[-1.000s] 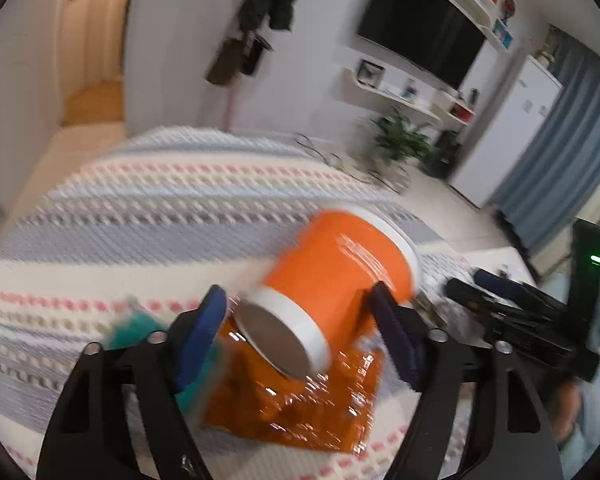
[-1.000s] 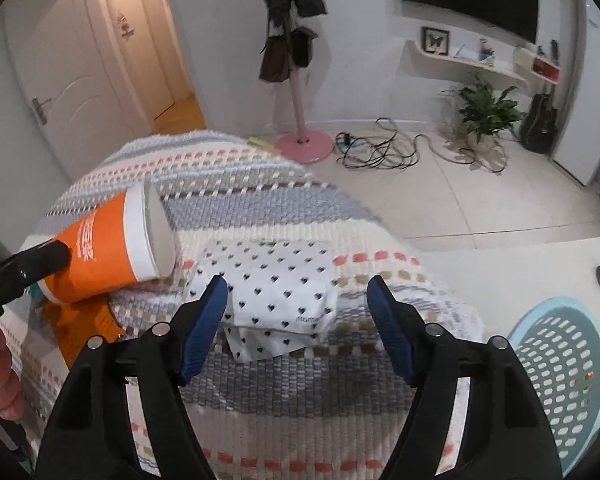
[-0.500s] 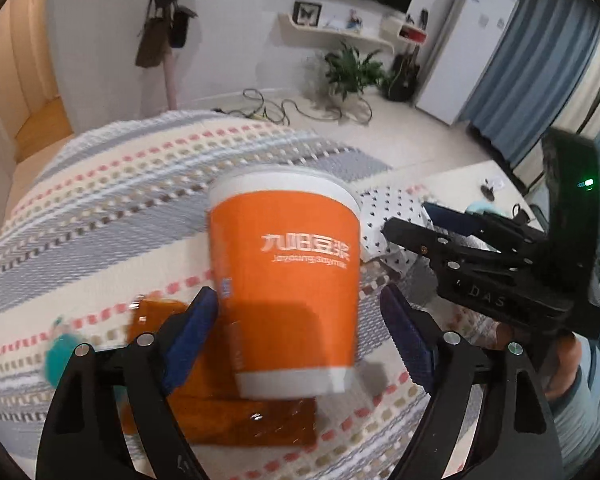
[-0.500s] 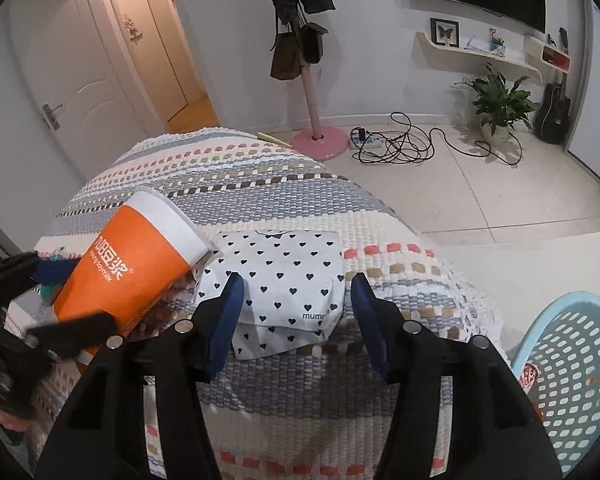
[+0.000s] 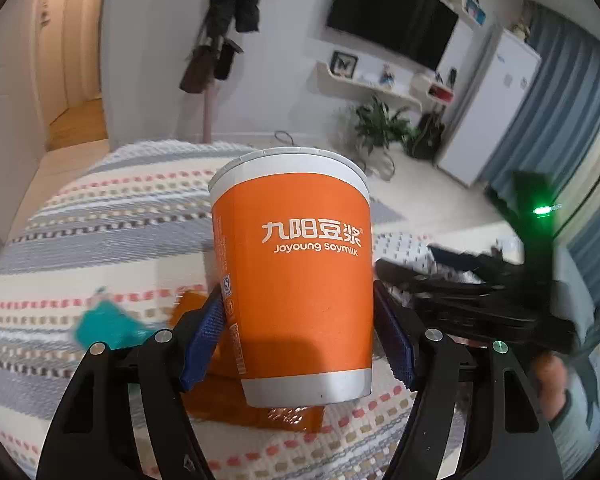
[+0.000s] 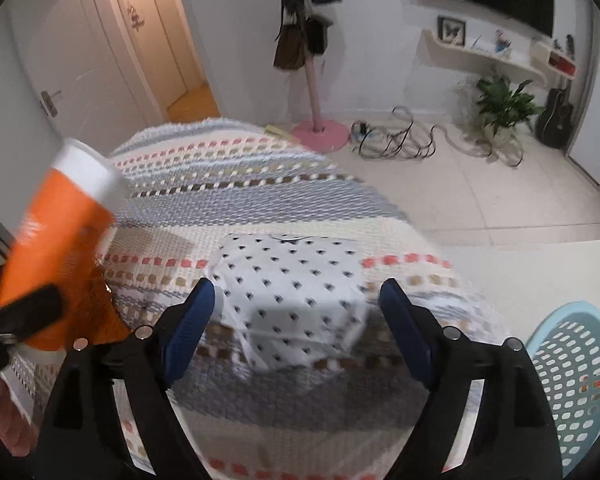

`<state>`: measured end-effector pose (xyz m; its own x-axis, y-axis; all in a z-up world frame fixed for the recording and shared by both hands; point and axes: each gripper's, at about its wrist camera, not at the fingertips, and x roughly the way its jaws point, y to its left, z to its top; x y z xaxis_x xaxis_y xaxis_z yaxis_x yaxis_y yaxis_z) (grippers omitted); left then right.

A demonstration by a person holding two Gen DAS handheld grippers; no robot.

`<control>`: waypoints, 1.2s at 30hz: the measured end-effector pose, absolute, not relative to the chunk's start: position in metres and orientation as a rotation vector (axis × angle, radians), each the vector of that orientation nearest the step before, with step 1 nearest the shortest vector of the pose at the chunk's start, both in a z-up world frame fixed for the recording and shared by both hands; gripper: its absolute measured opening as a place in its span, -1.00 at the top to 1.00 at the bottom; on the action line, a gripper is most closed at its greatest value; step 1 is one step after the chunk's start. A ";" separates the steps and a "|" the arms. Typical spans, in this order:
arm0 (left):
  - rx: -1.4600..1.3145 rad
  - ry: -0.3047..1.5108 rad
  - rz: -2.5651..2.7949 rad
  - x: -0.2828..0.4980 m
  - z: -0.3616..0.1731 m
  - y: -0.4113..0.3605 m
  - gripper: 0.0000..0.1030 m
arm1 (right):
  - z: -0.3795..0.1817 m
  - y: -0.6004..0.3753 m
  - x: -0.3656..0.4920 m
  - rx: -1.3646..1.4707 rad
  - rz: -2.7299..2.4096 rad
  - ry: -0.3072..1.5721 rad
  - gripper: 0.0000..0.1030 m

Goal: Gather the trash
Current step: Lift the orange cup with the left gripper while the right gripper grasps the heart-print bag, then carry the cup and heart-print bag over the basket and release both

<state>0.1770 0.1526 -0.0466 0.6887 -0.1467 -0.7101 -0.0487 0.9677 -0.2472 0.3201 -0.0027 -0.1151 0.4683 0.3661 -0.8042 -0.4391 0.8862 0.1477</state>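
Note:
My left gripper [image 5: 300,320] is shut on an orange paper cup [image 5: 296,280] marked "Joyoung soymilk" and holds it upright above the striped knitted cloth [image 5: 100,216]. The cup also shows at the left of the right wrist view [image 6: 56,248]. Under it lie an orange plastic wrapper [image 5: 288,412] and a teal scrap [image 5: 108,326]. My right gripper [image 6: 296,324] is open, its fingers either side of a white heart-print paper bag [image 6: 296,292] on the cloth; it shows in the left wrist view [image 5: 480,300].
A light blue perforated basket [image 6: 580,380] stands at the lower right, off the cloth. Beyond the table's far edge are a pink coat stand [image 6: 320,120], loose cables [image 6: 396,140], a potted plant [image 6: 500,100] and a guitar [image 6: 556,116].
My left gripper has turned the orange cup from lying tilted to upright and lifted it. My right gripper narrowed, then opened wide again around the heart-print bag.

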 end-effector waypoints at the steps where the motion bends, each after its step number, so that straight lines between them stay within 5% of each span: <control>1: -0.261 0.800 -0.057 0.174 -0.044 0.155 -0.32 | -0.117 0.004 0.323 -0.095 0.482 0.972 -0.57; 3: -0.266 0.780 -0.057 0.165 -0.039 0.159 -0.32 | -0.118 0.014 0.324 -0.136 0.470 0.964 -0.54; 8: -0.297 0.764 -0.044 0.155 -0.039 0.165 -0.33 | -0.117 0.031 0.305 -0.213 0.499 0.926 0.30; 20: -0.297 0.711 -0.100 0.130 -0.023 0.131 -0.33 | -0.072 -0.020 0.258 -0.123 0.498 0.801 0.34; 36: -0.182 0.650 -0.325 0.161 0.015 -0.037 -0.34 | -0.020 -0.209 0.238 0.034 0.225 0.762 0.33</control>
<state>0.1606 -0.0371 0.0153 0.7483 -0.3517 -0.5624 0.2389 0.9339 -0.2662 0.2383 -0.2086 -0.0199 0.7010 0.2140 -0.6803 -0.1896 0.9755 0.1114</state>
